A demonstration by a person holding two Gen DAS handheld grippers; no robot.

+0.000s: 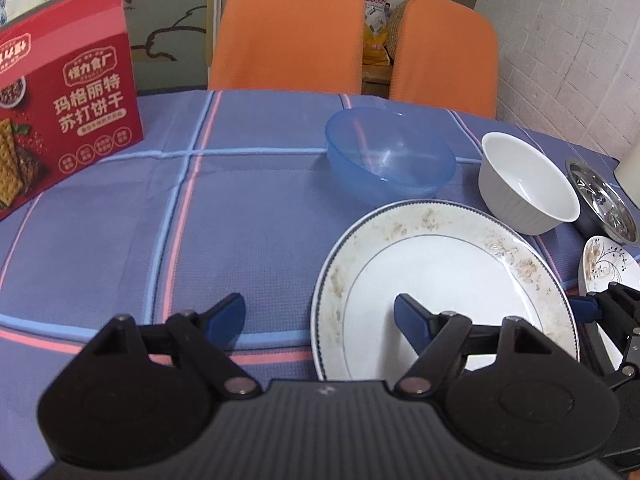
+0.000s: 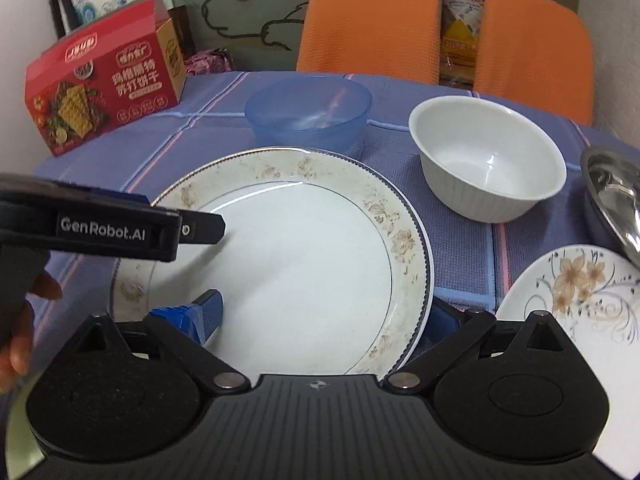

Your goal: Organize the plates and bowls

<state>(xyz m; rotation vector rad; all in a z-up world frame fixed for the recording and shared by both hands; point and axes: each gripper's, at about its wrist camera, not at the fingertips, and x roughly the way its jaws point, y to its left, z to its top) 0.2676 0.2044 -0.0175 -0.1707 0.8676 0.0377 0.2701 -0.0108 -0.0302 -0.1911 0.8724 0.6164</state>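
Note:
A large white plate point(image 1: 444, 276) point(image 2: 292, 256) with a faded floral rim lies on the blue checked tablecloth. My left gripper point(image 1: 320, 316) is open, its right finger over the plate's left part, its left finger over the cloth. My right gripper point(image 2: 324, 316) is open and straddles the plate's right edge, one finger over the plate, one outside the rim. A blue translucent bowl point(image 1: 390, 154) point(image 2: 308, 110) and a white ribbed bowl point(image 1: 526, 182) point(image 2: 486, 156) stand behind the plate. A small flowered plate point(image 1: 608, 266) point(image 2: 580, 304) lies at the right.
A red cracker box point(image 1: 60, 100) point(image 2: 100, 76) stands at the back left. A steel lid point(image 1: 604, 200) point(image 2: 616, 196) rests at the far right. Two orange chairs point(image 1: 288, 28) point(image 2: 372, 20) stand behind the table. The left gripper's body point(image 2: 100, 228) crosses the right wrist view.

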